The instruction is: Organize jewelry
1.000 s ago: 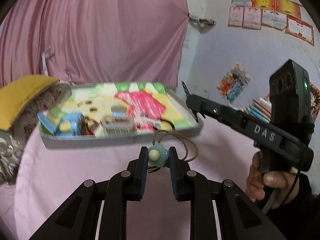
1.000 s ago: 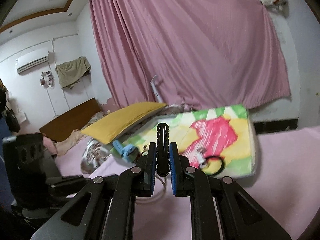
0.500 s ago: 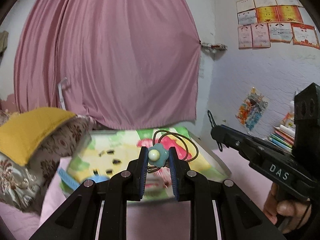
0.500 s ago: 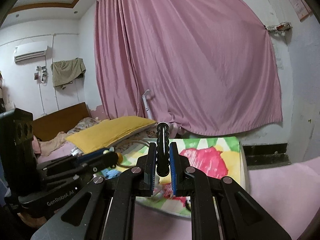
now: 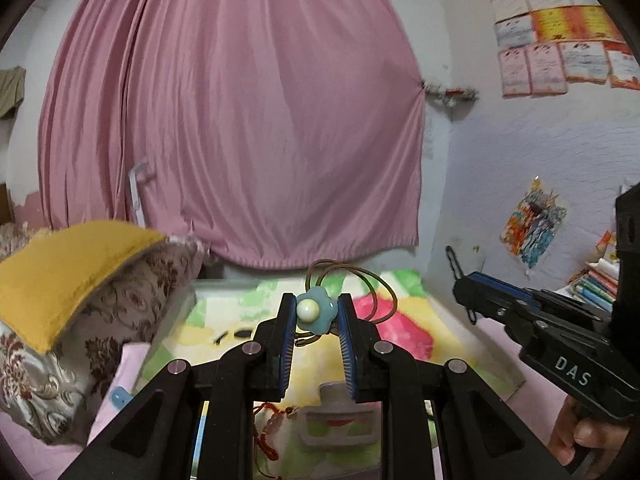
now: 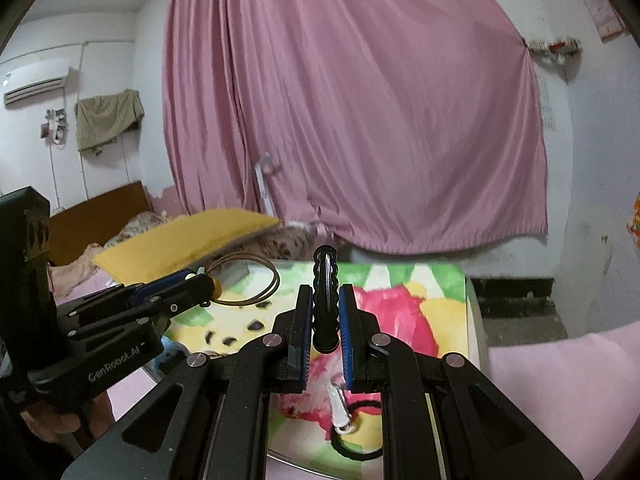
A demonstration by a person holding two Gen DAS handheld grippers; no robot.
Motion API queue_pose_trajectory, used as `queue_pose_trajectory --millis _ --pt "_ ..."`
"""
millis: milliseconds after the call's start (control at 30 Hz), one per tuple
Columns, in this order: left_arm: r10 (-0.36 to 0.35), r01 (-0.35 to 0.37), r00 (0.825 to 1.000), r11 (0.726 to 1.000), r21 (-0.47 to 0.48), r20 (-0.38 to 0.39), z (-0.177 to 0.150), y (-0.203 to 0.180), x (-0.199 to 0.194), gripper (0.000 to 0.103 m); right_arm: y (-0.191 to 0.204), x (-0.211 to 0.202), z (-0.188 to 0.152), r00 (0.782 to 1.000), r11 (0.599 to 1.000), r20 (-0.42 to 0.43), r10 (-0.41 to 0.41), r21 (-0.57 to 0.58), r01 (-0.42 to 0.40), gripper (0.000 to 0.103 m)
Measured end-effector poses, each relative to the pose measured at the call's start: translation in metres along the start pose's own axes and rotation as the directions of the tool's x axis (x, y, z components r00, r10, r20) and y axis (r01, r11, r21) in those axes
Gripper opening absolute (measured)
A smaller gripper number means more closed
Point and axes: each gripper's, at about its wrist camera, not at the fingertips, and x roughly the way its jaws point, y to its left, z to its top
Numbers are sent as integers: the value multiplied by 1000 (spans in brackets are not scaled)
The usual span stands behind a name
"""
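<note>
My left gripper [image 5: 315, 312] is shut on a blue flower hair tie [image 5: 316, 312] with a cream bead; its brown elastic loops [image 5: 376, 292] stick up behind. My right gripper [image 6: 325, 306] is shut on a black wavy hair clip [image 6: 325, 300], held upright. Both are raised above a colourful tray [image 5: 404, 332] on the pink bed; the tray also shows in the right wrist view [image 6: 440, 300]. In the tray lie a red cord charm [image 5: 272, 428], a grey comb-like piece [image 5: 340, 420], a silver clip [image 6: 340, 408] and a black hair band [image 6: 360, 452]. The left gripper and its hair tie loops [image 6: 248, 280] show at the left of the right wrist view.
A yellow and floral pillow [image 5: 72, 292] lies left of the tray. A pink curtain [image 5: 240, 120] hangs behind. Books [image 5: 596, 284] are stacked at the far right by the wall. A pink sheet [image 6: 560, 380] covers the bed.
Both grippers have risen and tilted up, so more curtain and wall fills the views. The tray has dropped lower in both views. Both grips are unchanged.
</note>
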Motion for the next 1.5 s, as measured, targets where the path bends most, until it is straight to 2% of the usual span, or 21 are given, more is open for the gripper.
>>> queue_pose_trajectory --millis 200,433,700,933,1233,1300,1333,1367,1400,1467,1500 --pt "6 -14 990 998 -54 -141 -10 14 30 19 -8 24 -10 993 1000 -122 -10 25 13 11" --pt "4 -16 977 998 -55 -212 -16 17 41 19 -7 44 -20 975 1000 -223 -7 17 11 11" --pt "29 -39 950 999 -26 -310 -23 17 56 19 -10 62 -28 955 1000 -297 0 22 7 11" --pt "47 -51 946 999 -3 -319 -22 16 57 20 -8 67 -32 944 1000 -329 5 26 3 11" --pt "40 -46 946 999 -14 -321 -22 18 55 20 -9 66 -32 945 999 -328 9 33 2 12" --pt "36 -45 947 999 -20 -320 -22 19 55 20 -9 64 -32 948 999 -319 7 34 4 16" --pt "36 -45 948 999 -21 -318 -22 20 55 20 -9 63 -31 950 999 -312 4 33 6 23" --pt "37 -46 948 999 -22 -316 -22 20 54 21 -9 61 -31 952 999 -305 2 33 9 31" --pt "38 -48 948 999 -23 -317 -22 20 54 22 -8 59 -30 956 999 -294 -2 32 12 33" --pt "37 -50 949 998 -36 -312 -21 21 53 35 -7 53 -27 964 999 -266 -17 22 23 33" --pt "34 -51 951 998 -47 -306 -21 22 51 38 -8 51 -26 967 999 -254 -25 19 31 33"
